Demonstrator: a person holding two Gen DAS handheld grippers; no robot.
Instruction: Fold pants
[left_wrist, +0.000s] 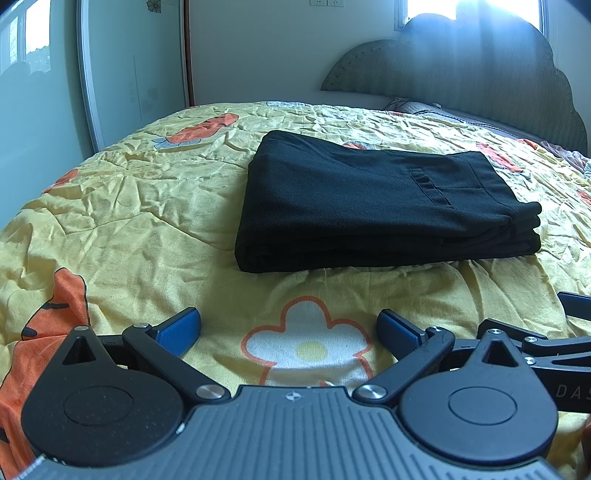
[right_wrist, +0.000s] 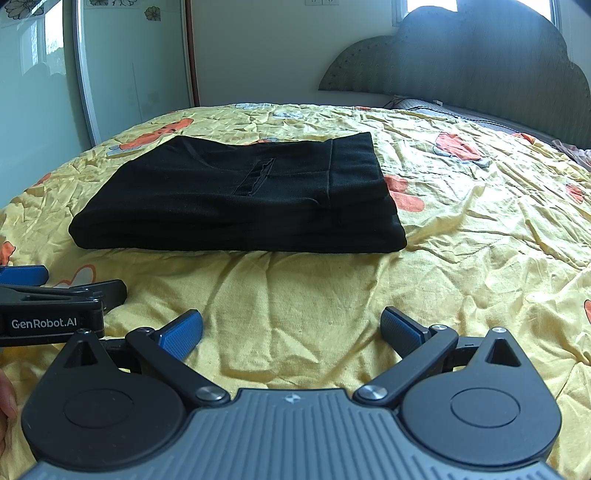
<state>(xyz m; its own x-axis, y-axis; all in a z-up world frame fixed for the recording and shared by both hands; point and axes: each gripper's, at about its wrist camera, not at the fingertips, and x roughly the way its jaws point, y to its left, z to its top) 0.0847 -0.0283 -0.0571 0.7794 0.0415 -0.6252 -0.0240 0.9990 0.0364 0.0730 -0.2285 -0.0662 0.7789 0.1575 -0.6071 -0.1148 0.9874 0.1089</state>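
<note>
The pants (left_wrist: 384, 201) lie in a flat, layered stack on the quilt (left_wrist: 147, 206), which suggests the folding is finished and needs no further holding. They sit ahead of both grippers, apart from the fingers. The left gripper (left_wrist: 289, 328) and right gripper (right_wrist: 291, 328) hover low, side by side, jaws spread wide and empty.

Both grippers' jaws wide apart
</note>
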